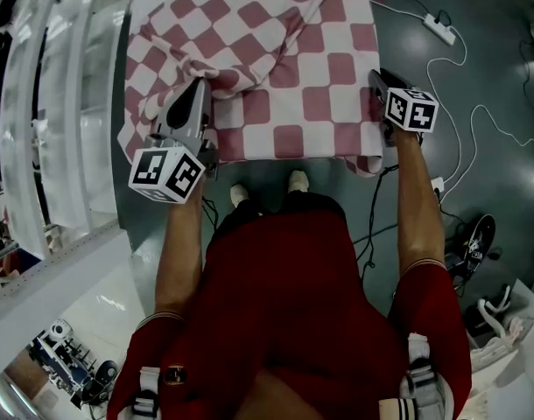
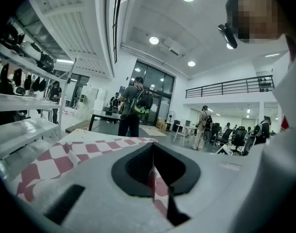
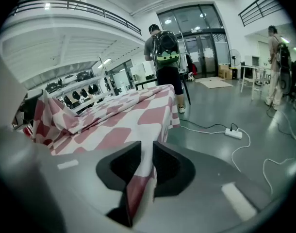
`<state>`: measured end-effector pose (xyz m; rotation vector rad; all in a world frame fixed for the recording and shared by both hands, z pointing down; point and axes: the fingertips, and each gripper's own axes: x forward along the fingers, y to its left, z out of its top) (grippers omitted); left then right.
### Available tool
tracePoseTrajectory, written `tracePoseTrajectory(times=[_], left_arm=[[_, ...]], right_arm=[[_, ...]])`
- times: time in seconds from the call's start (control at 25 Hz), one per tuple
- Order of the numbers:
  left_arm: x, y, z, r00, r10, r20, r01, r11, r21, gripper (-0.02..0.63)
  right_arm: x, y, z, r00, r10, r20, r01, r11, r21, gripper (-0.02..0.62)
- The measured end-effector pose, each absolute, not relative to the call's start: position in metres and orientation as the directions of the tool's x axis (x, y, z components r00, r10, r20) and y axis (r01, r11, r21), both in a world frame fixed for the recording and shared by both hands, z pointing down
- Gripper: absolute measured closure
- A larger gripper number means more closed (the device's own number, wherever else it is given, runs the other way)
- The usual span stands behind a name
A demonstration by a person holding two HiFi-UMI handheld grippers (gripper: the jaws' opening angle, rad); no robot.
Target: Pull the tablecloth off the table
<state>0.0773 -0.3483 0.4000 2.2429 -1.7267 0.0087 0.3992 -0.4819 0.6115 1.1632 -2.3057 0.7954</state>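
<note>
The checked tablecloth (image 1: pixel 284 59) runs straight between both of my pairs of jaws. My left gripper (image 1: pixel 201 84) is closed tight on a bunched fold of it. The fold rises as a thin red-and-white strip in the slit between the jaws, and the rest of the cloth spreads ahead of them and off to their left. My right gripper (image 1: pixel 378 79) is clamped on the cloth's near right edge. A pleat stands pinched between the two pads and hangs down below them, while the main sheet stretches ahead and to the left of these jaws, rumpled into a ridge on the far side. To the right of the right jaws, down on the grey floor, a white power strip (image 1: pixel 439 27) lies with its cable. A person with a backpack (image 3: pixel 165 52) stands beyond the cloth's far end.
</note>
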Motion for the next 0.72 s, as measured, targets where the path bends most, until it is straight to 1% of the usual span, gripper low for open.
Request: tracePoseTrajectory(times=[0.08, 0.2, 0.32, 0.72], left_arm=[[0.077, -0.349, 0.399, 0.279, -0.941, 0.191, -0.943, -0.231, 0.239, 0.598], [0.074, -0.349, 0.399, 0.288, -0.939, 0.187, -0.941, -0.241, 0.240, 0.598], [0.069, -0.349, 0.399, 0.305, -0.935, 0.182, -0.935, -0.256, 0.247, 0.598], [0.051, -0.314, 0.384, 0.422, -0.897, 0.129, -0.886, -0.378, 0.270, 0.598]], right_arm=[[0.405, -0.483, 0.609, -0.508, -0.600, 0.618, -0.849, 0.471, -0.241, 0.579], [0.404, -0.479, 0.603, -0.487, -0.612, 0.623, -0.855, 0.480, -0.198, 0.583], [0.395, -0.471, 0.590, -0.498, -0.622, 0.605, -0.851, 0.484, -0.204, 0.583], [0.353, -0.397, 0.526, -0.561, -0.680, 0.472, -0.826, 0.496, -0.266, 0.584]])
